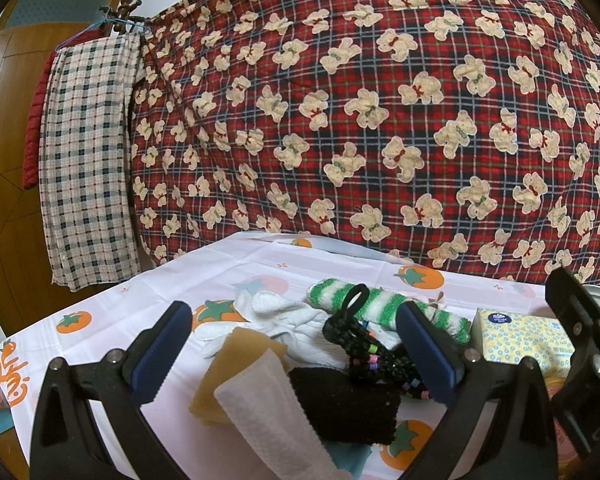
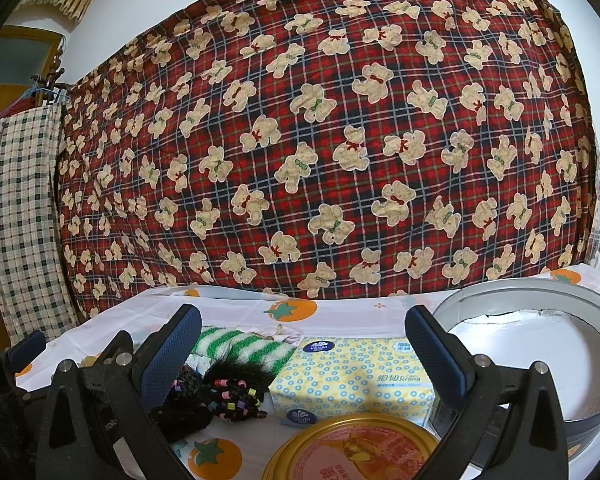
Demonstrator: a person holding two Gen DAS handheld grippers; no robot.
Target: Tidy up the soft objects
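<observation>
Cloths (image 1: 284, 332) clutter persimmon-print tablecloth (image 1: 148, 300); bear-print plaid blanket (image 1: 380, 100) behind.

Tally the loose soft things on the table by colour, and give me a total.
White: 2, the towel and the waffle cloth.
Black: 2, the folded cloth and the beaded braids.
Green and white: 1, the striped fuzzy cloth.
Tan: 1, the flat cloth.
Total: 6, not counting the tissue pack.
</observation>
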